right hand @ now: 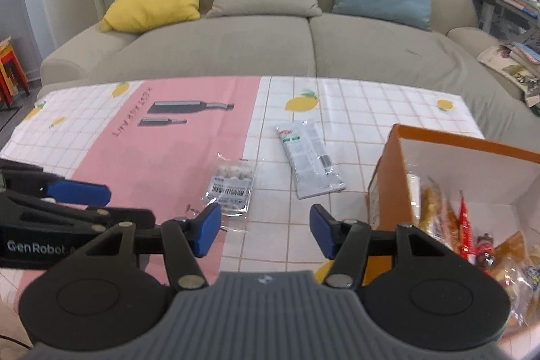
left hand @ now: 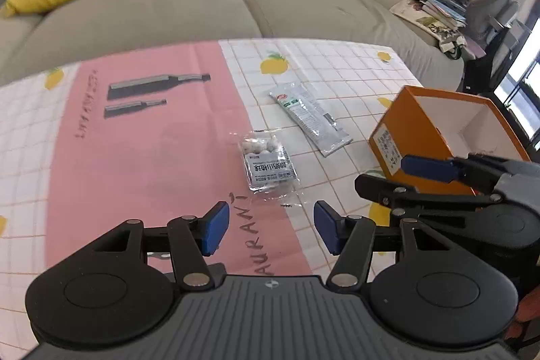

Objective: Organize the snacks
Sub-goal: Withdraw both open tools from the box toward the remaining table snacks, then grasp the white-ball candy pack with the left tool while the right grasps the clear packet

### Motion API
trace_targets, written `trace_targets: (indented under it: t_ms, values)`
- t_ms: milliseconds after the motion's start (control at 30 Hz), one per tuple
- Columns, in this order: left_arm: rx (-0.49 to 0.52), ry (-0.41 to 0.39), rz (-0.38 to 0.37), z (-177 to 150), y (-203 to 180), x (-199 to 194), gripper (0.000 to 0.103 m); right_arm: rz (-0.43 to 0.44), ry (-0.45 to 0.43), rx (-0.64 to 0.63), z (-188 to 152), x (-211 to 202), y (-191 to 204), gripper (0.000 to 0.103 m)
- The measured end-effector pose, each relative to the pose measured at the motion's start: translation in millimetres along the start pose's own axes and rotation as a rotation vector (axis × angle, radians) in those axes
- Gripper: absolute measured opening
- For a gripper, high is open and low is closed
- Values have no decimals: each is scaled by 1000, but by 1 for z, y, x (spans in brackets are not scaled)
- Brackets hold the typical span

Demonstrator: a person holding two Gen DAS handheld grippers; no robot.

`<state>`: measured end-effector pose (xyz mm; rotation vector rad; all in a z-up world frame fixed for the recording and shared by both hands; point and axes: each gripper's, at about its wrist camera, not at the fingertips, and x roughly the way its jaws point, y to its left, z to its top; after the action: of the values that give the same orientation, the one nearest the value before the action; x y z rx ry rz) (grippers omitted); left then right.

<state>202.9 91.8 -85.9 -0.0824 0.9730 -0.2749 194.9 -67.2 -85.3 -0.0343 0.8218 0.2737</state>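
Note:
A clear snack packet with white balls [left hand: 266,162] [right hand: 233,188] lies on the tablecloth just beyond both grippers. Behind it lies a long white-and-grey packet [left hand: 308,117] [right hand: 308,159]. An orange box [left hand: 435,137] [right hand: 398,164] stands to the right; the right wrist view shows several snack packets [right hand: 465,231] inside it. My left gripper [left hand: 271,226] hangs open over the cloth, nothing between its blue pads. My right gripper [right hand: 265,230] is open too, empty, left of the box. Each gripper shows at the edge of the other's view.
The table wears a pink and white checked cloth with lemons [left hand: 273,64] [right hand: 302,102]. A beige sofa [right hand: 270,46] with yellow, beige and blue cushions stands behind it. Piles of books and papers [left hand: 435,5] crowd the far right. A red stool [right hand: 11,73] stands far left.

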Motion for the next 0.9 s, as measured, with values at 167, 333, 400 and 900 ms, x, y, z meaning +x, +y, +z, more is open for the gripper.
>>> trace_targets:
  t_ms: [167, 333, 400, 900]
  values:
    - [-89, 18, -2, 20, 8, 26, 68, -12, 63, -28, 11, 36, -6, 47]
    - [-175, 74, -6, 31, 14, 67, 69, -30, 115, -22, 20, 68, -14, 43]
    - [-197, 91, 4, 34, 15, 83, 70, -44, 129, -44, 23, 80, -16, 43]
    - [-243, 165, 73, 48, 14, 135, 66, -101, 211, -140, 32, 138, -23, 54]
